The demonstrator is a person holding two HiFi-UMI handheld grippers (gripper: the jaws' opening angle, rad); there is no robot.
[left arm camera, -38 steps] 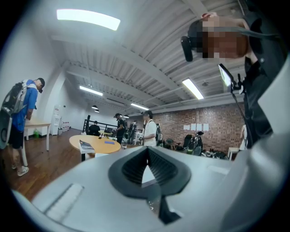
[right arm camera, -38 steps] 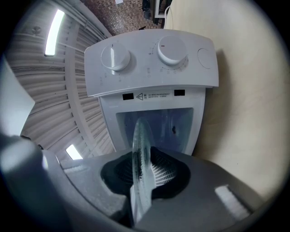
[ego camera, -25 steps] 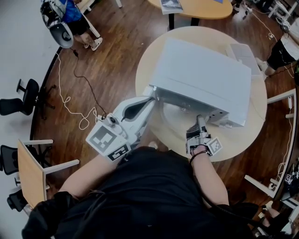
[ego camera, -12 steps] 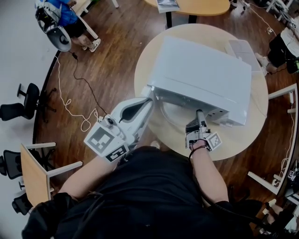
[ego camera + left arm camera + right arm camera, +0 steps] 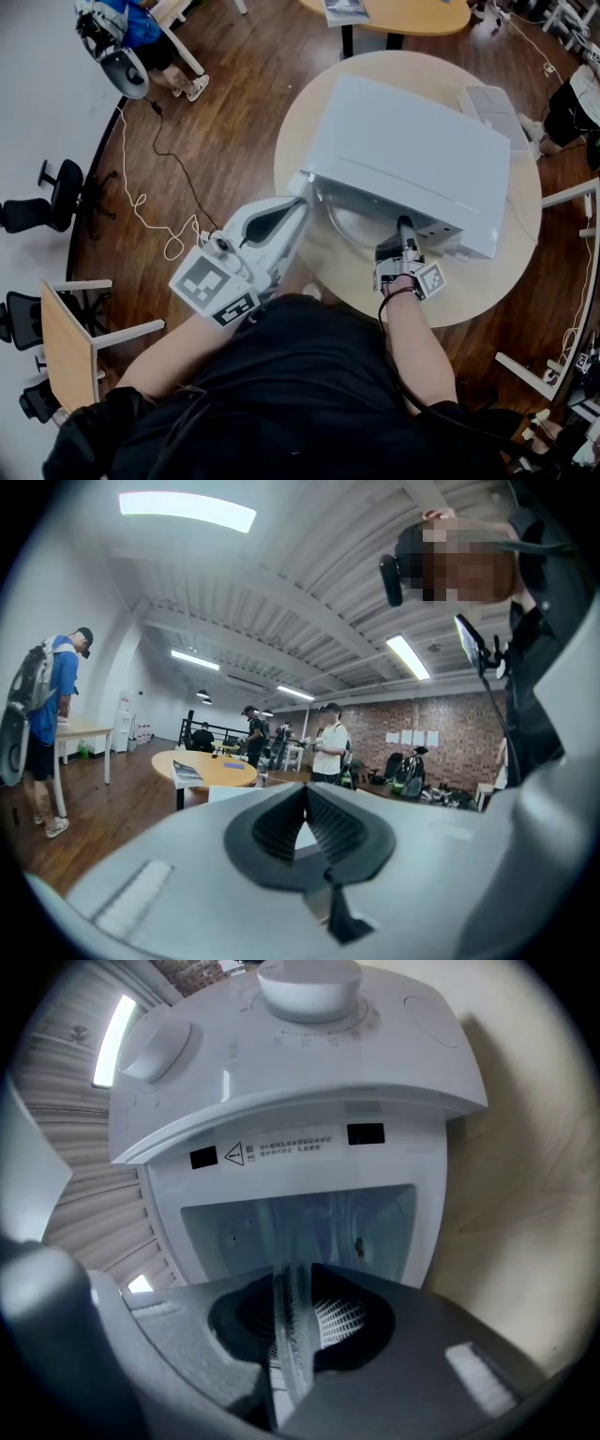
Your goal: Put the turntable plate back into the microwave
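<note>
A white microwave point(image 5: 403, 155) stands on a round wooden table point(image 5: 487, 291) with its cavity point(image 5: 300, 1227) open toward me. My right gripper point(image 5: 405, 227) is shut on the rim of the clear glass turntable plate point(image 5: 349, 223). The plate reaches partly into the opening. In the right gripper view the plate point(image 5: 289, 1335) shows edge-on between the jaws of the right gripper point(image 5: 292, 1274), just in front of the cavity. My left gripper point(image 5: 302, 204) hovers at the microwave's left front corner. Its tips meet in the left gripper view point(image 5: 305, 789), with nothing seen held.
A white box point(image 5: 487, 108) lies on the table behind the microwave. Two knobs point(image 5: 309, 983) sit on the control panel beside the cavity. Chairs point(image 5: 37, 202) and a cable point(image 5: 155, 211) are on the wooden floor at left. Another table point(image 5: 394, 14) stands beyond, and people stand in the room.
My right gripper has edged toward the microwave with the plate, so more of the plate lies inside the opening. The left gripper has stayed put.
</note>
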